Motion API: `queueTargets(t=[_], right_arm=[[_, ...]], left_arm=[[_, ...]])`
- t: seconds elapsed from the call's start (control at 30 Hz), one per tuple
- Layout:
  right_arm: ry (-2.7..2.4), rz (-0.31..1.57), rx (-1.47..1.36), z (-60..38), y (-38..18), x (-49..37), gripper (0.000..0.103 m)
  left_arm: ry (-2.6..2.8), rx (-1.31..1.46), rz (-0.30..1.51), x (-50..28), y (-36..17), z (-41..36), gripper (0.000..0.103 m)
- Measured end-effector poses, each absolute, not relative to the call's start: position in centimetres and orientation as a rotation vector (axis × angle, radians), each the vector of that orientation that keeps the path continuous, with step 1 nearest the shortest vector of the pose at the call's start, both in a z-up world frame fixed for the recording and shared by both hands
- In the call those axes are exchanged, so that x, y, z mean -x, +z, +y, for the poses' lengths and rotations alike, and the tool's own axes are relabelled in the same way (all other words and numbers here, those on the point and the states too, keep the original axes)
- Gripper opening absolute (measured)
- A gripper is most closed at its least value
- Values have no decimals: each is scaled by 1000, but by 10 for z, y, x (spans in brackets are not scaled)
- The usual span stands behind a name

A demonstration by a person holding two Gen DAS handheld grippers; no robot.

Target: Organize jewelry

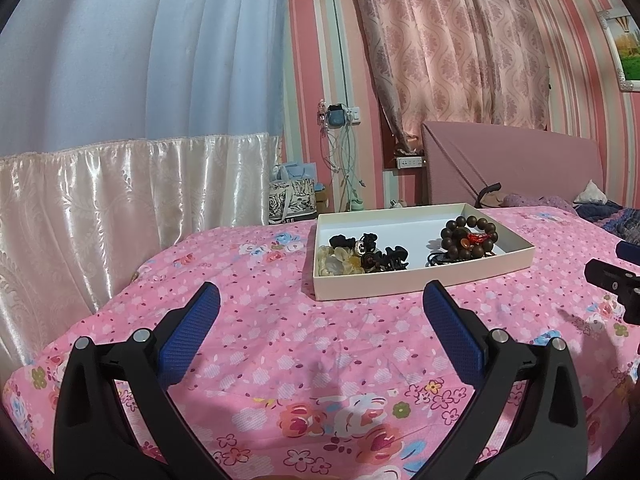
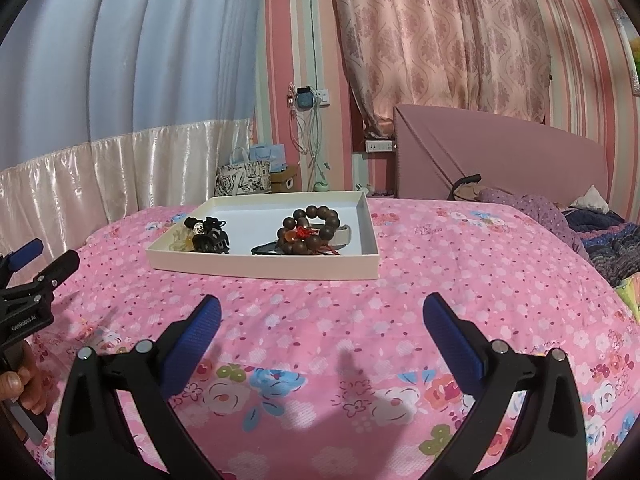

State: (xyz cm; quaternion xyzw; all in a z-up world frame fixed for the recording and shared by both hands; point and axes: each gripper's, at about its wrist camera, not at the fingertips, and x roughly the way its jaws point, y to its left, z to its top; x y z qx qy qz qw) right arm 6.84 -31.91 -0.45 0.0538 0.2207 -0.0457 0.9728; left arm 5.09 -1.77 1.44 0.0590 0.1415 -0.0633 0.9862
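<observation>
A shallow white tray (image 1: 424, 278) (image 2: 260, 269) rests on the pink floral bedspread. Its left side holds black hair clips (image 1: 384, 258) (image 2: 211, 236) and a cream fabric flower (image 1: 340, 260) (image 2: 180, 240). On its right side lies a dark wooden bead bracelet (image 1: 470, 238) (image 2: 310, 230) over a black cord and a pale band. My left gripper (image 1: 322, 294) hovers open in front of the tray, nothing between its blue pads. My right gripper (image 2: 322, 306) is also open and empty, short of the tray's near wall. Each gripper shows at the edge of the other's view.
The bedspread (image 1: 320, 340) stretches in front of the tray. A pink headboard (image 2: 500, 152) and rumpled dark bedding (image 2: 600, 236) lie to the right. Satin drapes (image 1: 100, 200) hang at left, bags (image 2: 244, 178) and cables stand by the striped wall. A hand (image 2: 24, 384) holds the left gripper.
</observation>
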Motion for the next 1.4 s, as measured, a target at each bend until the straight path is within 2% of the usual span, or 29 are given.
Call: queueTargets(t=[1.4], right_arm=[[-94, 455, -106, -320, -4, -70, 101]], left_arm=[[-113, -110, 293, -51, 14, -14, 100]])
